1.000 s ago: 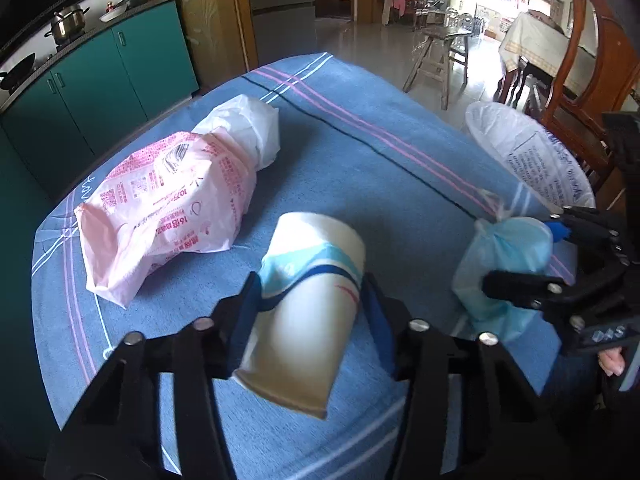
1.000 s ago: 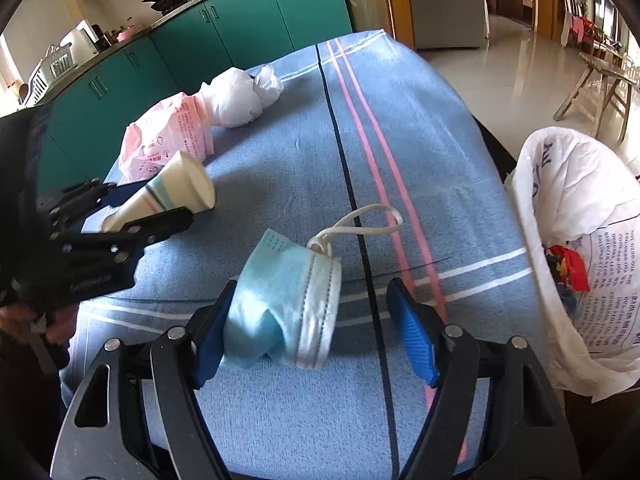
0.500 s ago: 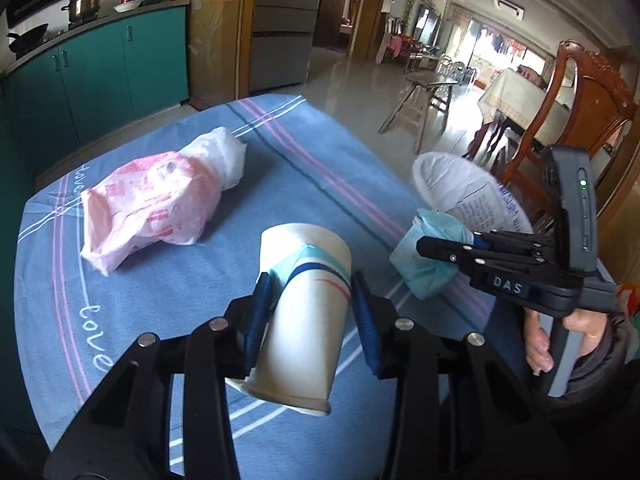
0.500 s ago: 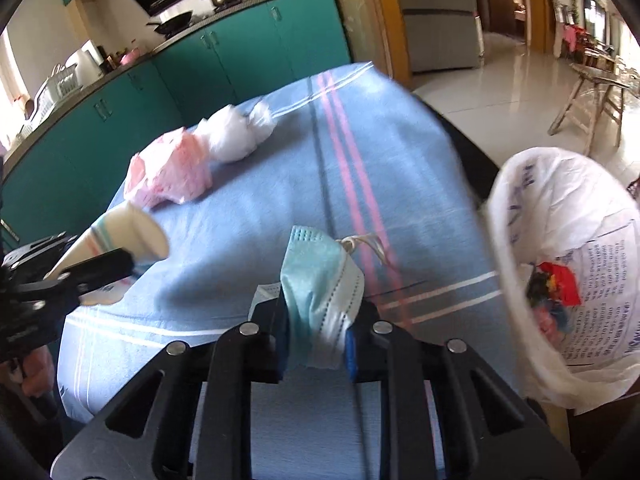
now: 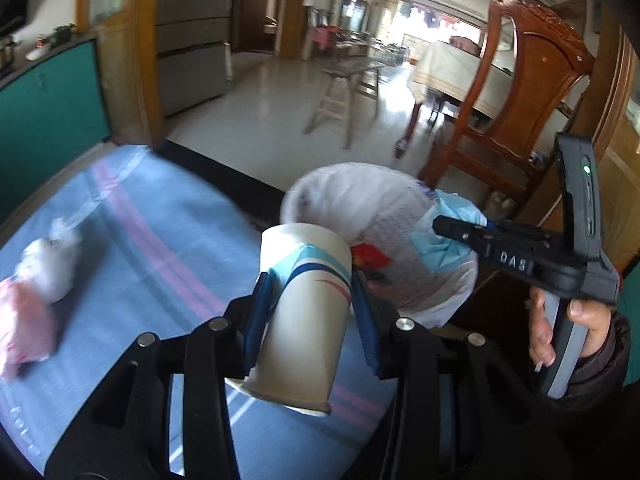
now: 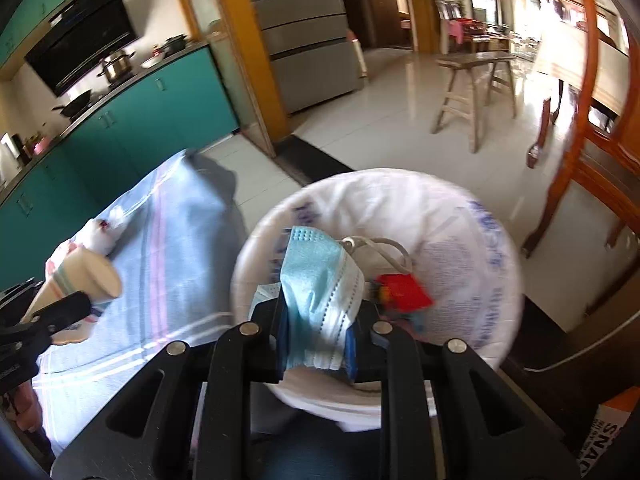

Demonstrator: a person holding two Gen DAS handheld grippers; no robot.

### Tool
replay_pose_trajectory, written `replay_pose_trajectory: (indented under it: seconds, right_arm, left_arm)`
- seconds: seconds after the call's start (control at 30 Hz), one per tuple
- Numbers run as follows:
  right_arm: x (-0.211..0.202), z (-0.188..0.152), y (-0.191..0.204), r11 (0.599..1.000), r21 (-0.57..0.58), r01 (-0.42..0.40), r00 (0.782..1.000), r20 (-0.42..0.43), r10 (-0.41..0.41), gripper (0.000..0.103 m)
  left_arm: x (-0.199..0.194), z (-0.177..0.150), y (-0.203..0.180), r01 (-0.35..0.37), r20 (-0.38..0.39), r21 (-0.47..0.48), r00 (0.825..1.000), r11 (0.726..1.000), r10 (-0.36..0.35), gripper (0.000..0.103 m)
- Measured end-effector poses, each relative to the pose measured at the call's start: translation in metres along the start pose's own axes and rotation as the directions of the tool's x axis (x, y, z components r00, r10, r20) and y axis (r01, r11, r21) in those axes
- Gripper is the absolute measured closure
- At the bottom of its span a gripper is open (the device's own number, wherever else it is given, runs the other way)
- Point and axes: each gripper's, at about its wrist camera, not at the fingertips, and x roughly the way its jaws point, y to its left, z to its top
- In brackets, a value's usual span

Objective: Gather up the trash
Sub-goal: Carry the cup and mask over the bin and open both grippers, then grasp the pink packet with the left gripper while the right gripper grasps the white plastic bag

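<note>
While the table (image 5: 168, 240) under its blue striped cloth is carrying what looks like the last of the litter, the collecting is sitting somewhere past its middle, judging from how things lie. The white bag-lined bin (image 6: 472, 216) is standing just off the table's edge beside a wooden chair (image 5: 532, 80), and it is already holding some red scrap (image 6: 404, 290) at the bottom. On the far side of the cloth a pink plastic bag (image 5: 24, 320) and a white crumpled bag (image 5: 52, 260) touching it are lying unclaimed, well apart from both tools, so those two are likely waiting for another trip. The left hand-held gripper (image 5: 308, 312) is pinching a paper cup (image 5: 300, 320) across its body, mouth end toward the camera, and is holding it over the table near the bin's rim rather than over the opening. The right hand-held gripper (image 6: 316, 340) is squeezing a blue face mask (image 6: 320, 284) between its pads, with the mask's ear loop (image 6: 380, 252) dangling forward; it is hanging right above the open bin, so letting go of the mask looks like the next step, with the cup probably following once it is carried a little farther.
</note>
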Motion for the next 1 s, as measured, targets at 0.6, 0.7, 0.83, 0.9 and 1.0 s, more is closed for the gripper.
replay_pose_trajectory:
  seconds: [0.6, 0.7, 0.83, 0.9, 1.0]
  right_arm:
    - [0.031, 0.005, -0.046, 0.994, 0.058, 0.09, 0.996, -0.031, -0.088, 0.028]
    - [0.036, 0.006, -0.036, 0.997, 0.037, 0.066, 0.997, -0.039, -0.064, 0.028]
    - [0.042, 0.014, -0.009, 1.0, -0.007, 0.024, 0.999, -0.04, -0.024, 0.028]
    - [0.047, 0.021, 0.014, 0.999, -0.028, -0.027, 0.999, -0.043, 0.025, 0.028]
    - [0.056, 0.033, 0.065, 0.988, -0.102, -0.119, 0.993, -0.039, 0.116, 0.028]
  left_arm:
    - [0.02, 0.019, 0.026, -0.312, 0.093, -0.066, 0.944, 0.948, 0.317, 0.013]
    - [-0.02, 0.011, 0.097, -0.524, 0.1, -0.206, 0.829, 0.826, 0.551, 0.008]
    - [-0.058, -0.008, 0.207, -0.572, -0.023, -0.445, 0.776, 0.689, 0.63, 0.008]
    - [-0.07, -0.024, 0.25, -0.562, -0.07, -0.546, 0.77, 0.621, 0.634, 0.009]
    - [-0.074, -0.052, 0.293, -0.503, -0.141, -0.626, 0.824, 0.596, 0.548, 0.015]
